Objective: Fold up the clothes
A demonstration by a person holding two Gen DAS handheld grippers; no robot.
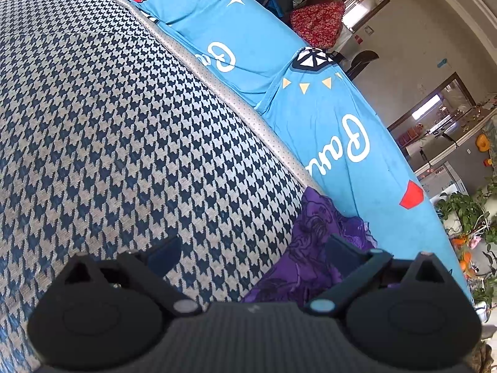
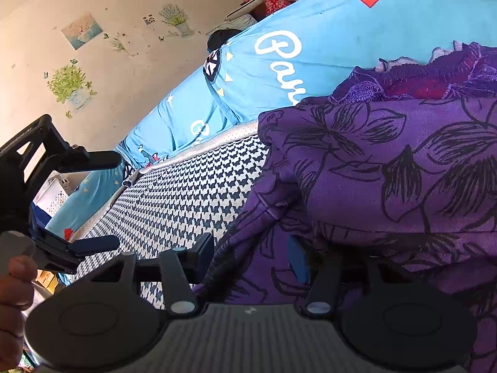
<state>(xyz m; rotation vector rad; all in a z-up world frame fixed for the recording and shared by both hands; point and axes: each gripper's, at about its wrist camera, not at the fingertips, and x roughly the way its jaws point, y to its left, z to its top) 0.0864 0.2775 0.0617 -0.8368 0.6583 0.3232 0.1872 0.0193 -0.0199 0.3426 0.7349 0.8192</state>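
A purple garment with black flower outlines (image 2: 388,161) lies bunched on the houndstooth sofa seat (image 2: 186,192); a darker lace part (image 2: 435,77) shows at its top. My right gripper (image 2: 251,253) reaches into its lower edge. The jaws stand apart, with cloth lying loose between the fingers and over the right one. In the left wrist view the garment's edge (image 1: 313,248) touches the right finger, and my left gripper (image 1: 253,250) hovers open over the seat (image 1: 124,124), holding nothing. The left gripper (image 2: 101,202) also shows open at the left of the right wrist view, held by a hand (image 2: 12,283).
Blue back cushions with white lettering (image 1: 279,93) (image 2: 310,46) run along the seat's far edge behind a grey piped border (image 1: 217,87). Behind the sofa are a wall with flower pictures (image 2: 80,31), potted plants (image 1: 466,211) and doorways (image 1: 435,115).
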